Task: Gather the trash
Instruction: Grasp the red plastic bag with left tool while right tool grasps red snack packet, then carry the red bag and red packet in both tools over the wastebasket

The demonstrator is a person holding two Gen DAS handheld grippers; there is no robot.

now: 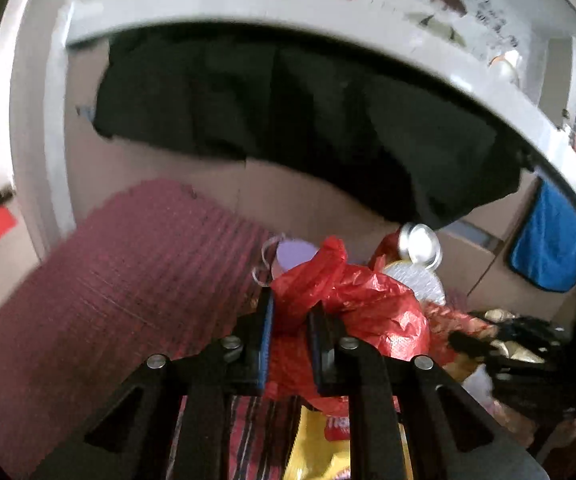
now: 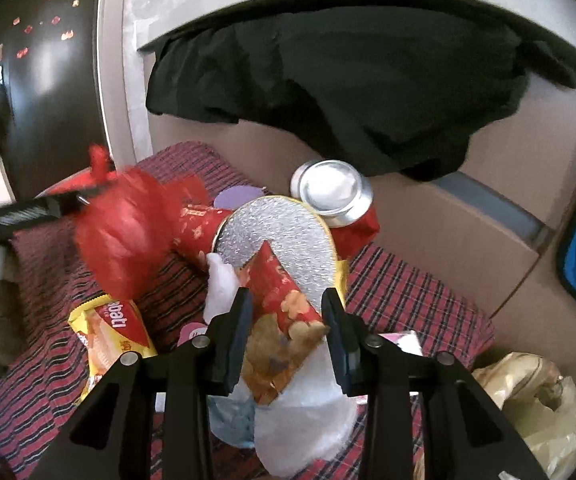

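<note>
Left wrist view: my left gripper (image 1: 289, 320) has its jaws clamped on a crumpled red plastic bag (image 1: 351, 300), raised above the red plaid cloth (image 1: 120, 280); a silver tin (image 1: 419, 244) lies beyond, a yellow snack packet (image 1: 319, 440) below. Right wrist view: my right gripper (image 2: 288, 308) holds its jaws apart around a red patterned wrapper (image 2: 284, 292), not gripping it, with white tissue (image 2: 299, 420) beneath. The red bag hangs at left over the cloth.
</note>
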